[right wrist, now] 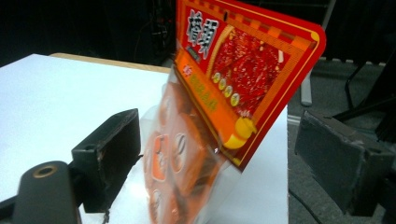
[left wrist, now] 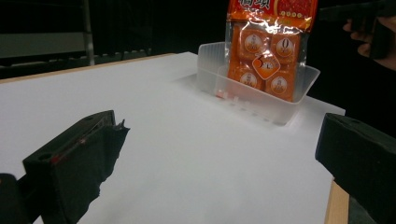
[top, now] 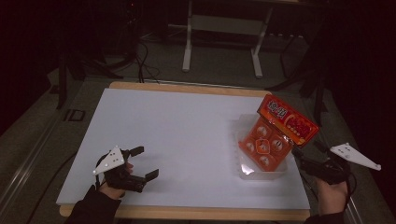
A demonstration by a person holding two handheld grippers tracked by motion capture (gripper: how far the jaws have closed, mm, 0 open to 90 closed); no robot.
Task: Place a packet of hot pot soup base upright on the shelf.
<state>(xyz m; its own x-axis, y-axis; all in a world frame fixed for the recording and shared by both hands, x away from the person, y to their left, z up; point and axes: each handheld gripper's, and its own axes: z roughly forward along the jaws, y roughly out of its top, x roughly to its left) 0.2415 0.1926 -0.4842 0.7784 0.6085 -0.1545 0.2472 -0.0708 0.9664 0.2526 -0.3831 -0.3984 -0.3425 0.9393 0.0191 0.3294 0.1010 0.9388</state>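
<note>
snack packet (top: 275, 135) stands tilted in the clear plastic tray (top: 243, 173) at the table's (top: 163, 130) right side | we judge it light, crinkly and slippery with a stiffer printed header card, so we take it by that card | right gripper (top: 303, 158) fingers spread, packet between them, contact unclear | left gripper (top: 140, 163) fingers released, empty, well apart

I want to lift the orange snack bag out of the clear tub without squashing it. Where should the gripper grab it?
Grab the flat red card header at the top of the snack bag. It sticks up above the clear tub, stiff and thin, leaning toward the right gripper, whose open jaws stand on either side of it. So come from that side and pinch the card's two faces, not the lumpy pouches below.
</note>
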